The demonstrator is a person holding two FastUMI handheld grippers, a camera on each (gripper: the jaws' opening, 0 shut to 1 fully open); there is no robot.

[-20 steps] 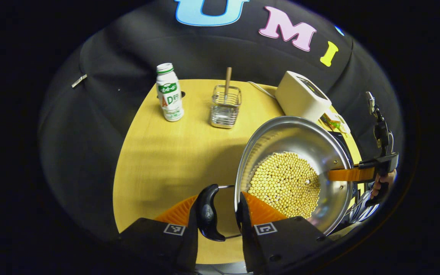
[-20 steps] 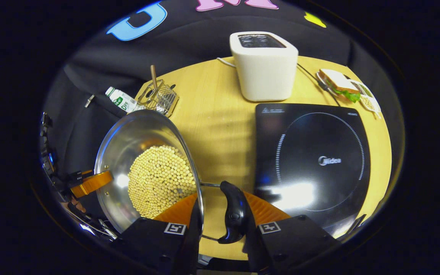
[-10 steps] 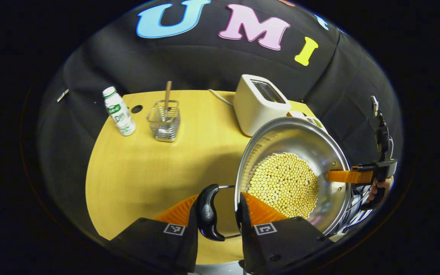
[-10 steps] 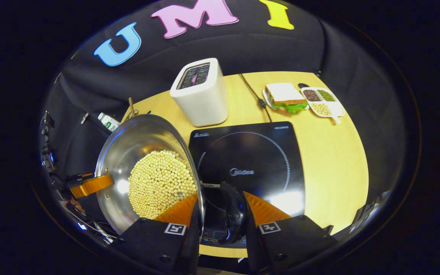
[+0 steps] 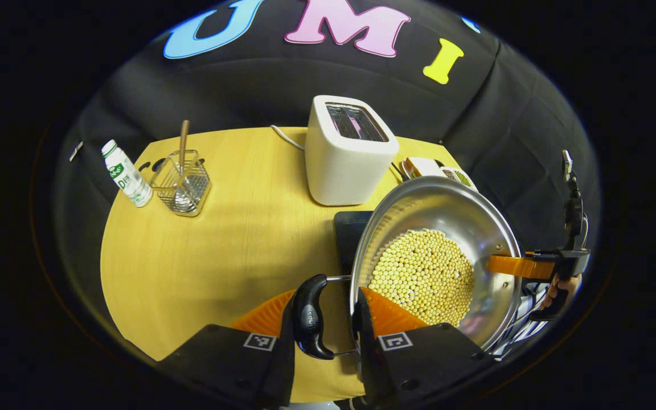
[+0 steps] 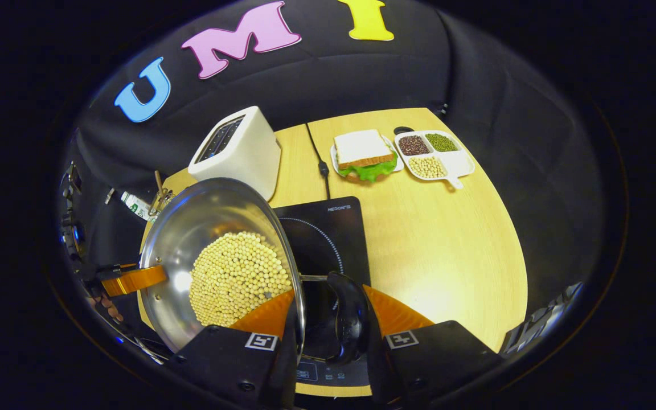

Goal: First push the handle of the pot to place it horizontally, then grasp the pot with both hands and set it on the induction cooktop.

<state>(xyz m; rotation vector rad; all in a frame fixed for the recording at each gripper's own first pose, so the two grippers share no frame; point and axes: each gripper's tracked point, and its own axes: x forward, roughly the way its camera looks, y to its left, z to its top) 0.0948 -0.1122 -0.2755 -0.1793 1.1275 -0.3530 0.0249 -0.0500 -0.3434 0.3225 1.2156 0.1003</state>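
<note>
A steel pot (image 5: 436,256) of pale beans hung in the air between two grippers, partly above the near left corner of the black induction cooktop (image 6: 328,239). The left gripper (image 5: 328,319) was clamped on the pot's rim beside one black handle (image 5: 308,324); the right gripper (image 6: 328,319) was clamped likewise opposite, apparently keeping it level. A toaster (image 5: 346,151) stood farther back on the surface (image 5: 220,239).

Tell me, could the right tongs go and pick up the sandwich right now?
Probably not. The right tongs are shut on the pot, sharing its load with the left tongs above the induction cooktop. The path across the table to the sandwich looks free, but only after the pot is set down.
</note>
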